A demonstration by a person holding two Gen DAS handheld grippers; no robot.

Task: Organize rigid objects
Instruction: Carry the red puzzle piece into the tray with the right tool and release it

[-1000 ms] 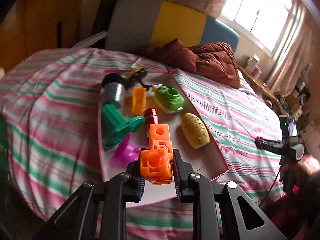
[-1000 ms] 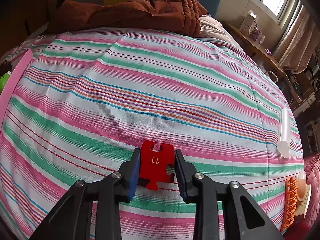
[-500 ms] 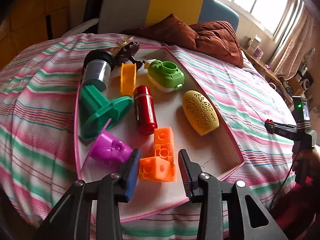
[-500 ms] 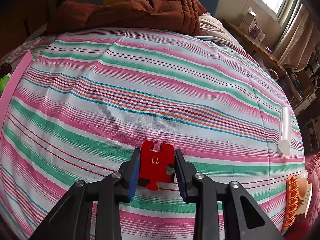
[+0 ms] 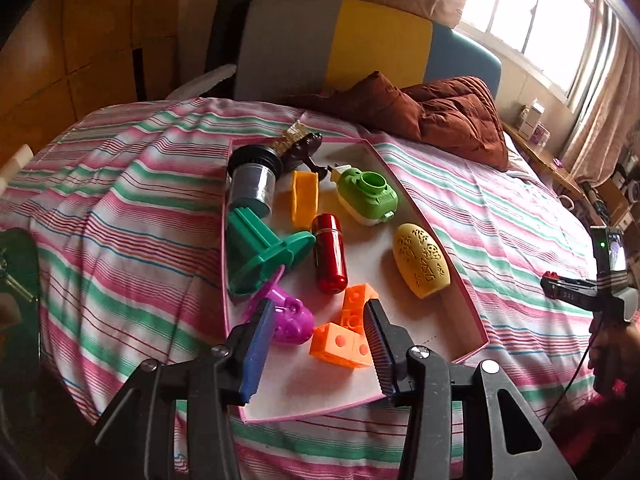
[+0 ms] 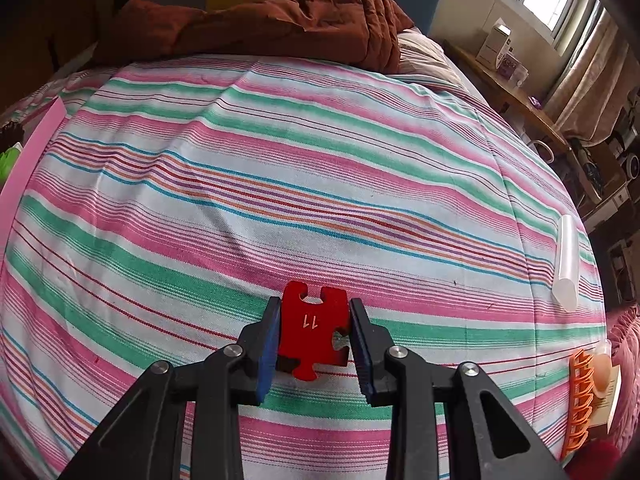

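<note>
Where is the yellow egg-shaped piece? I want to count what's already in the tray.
In the left wrist view, the yellow egg-shaped piece lies inside the pink tray near its right wall, below the green toy and right of the red cylinder.

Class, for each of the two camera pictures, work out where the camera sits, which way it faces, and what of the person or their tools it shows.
Left wrist view: on the left tongs, facing down over the pink tray of toys; the tongs have just opened, the orange block free.
Right wrist view: on the right tongs, facing the striped bedspread, shut on the red puzzle piece.
Shared: bedspread, brown quilt, tray edge; the left view also shows the right tongs.
</note>
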